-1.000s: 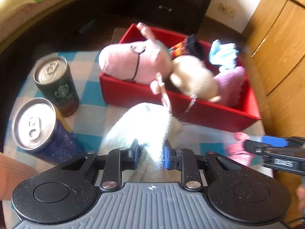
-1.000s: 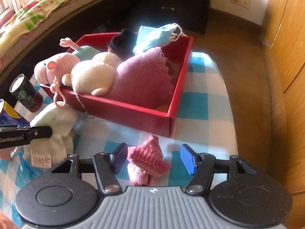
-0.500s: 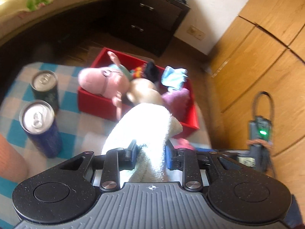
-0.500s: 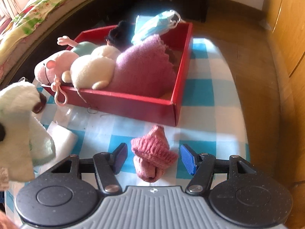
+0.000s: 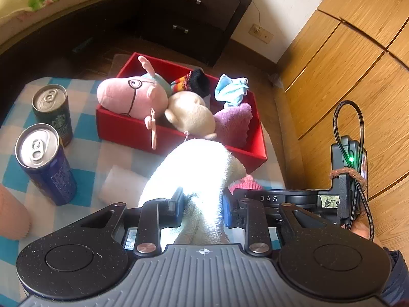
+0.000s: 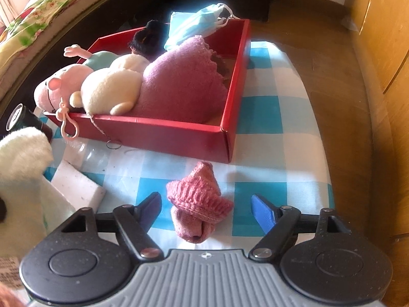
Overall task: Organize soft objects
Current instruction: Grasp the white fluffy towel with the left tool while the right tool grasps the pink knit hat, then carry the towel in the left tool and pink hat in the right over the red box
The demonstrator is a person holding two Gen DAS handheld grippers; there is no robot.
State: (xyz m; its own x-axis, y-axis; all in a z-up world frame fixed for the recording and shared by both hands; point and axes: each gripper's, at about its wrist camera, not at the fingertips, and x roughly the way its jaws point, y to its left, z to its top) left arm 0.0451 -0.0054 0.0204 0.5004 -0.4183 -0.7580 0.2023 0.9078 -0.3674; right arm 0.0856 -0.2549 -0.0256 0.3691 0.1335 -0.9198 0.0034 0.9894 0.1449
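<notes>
Between right gripper [image 6: 205,211] spread fingers: pink sock [image 6: 198,202]; left gripper [image 5: 203,204] clamps white towel [image 5: 196,168], cans [image 5: 43,161] left-view only.

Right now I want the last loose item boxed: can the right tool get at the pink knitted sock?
Probably yes. The right tool is open, with the pink knitted sock lying on the checked cloth between its fingers, and nothing covers it. The left tool holds the white towel off to the side.

A table covered by a blue-and-white checked cloth [image 6: 258,117] was seen. On it were set a red box [image 6: 163,134] filled with soft items, two upright cans [image 5: 46,163] [image 5: 52,112] near the box, a white foam block [image 6: 76,188], and a pink knitted sock [image 6: 198,202] just before the box.
</notes>
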